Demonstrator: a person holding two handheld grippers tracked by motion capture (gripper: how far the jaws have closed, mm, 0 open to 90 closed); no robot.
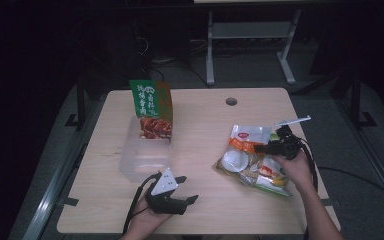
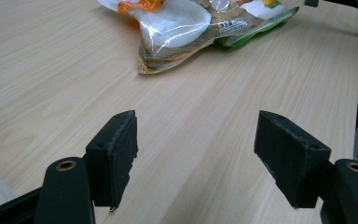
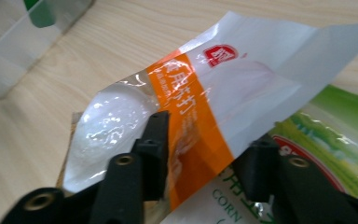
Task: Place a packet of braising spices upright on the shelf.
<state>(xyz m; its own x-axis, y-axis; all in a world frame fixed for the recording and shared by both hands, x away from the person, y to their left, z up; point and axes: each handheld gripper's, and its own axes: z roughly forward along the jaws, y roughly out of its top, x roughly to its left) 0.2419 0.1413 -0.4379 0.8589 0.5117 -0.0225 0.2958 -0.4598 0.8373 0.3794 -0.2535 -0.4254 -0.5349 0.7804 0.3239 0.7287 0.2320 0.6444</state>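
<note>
From the high view we look forward and down across the whole table (image 1: 205,210). Our gripper views sit low and close, looking along their jaws; all three share the pile of snack bags (image 1: 250,157) (image 2: 186,28) (image 3: 205,107).

The left hand (image 1: 147,220) comes in from the bottom edge of the high view, palm cupped under the left gripper (image 1: 186,189), which lies low and points to the right across the table. Its grey three-cornered plate faces up, and a cable loops back from it toward the wrist. In the left gripper view the two black jaws stand wide apart with only bare tabletop between them.

The right forearm reaches up from the bottom right corner, with the right hand (image 1: 295,167) wrapped around the right gripper (image 1: 260,148), which points left. In the right gripper view (image 3: 205,154) its jaws are partly closed, one on each side of a white and orange bag.
</note>
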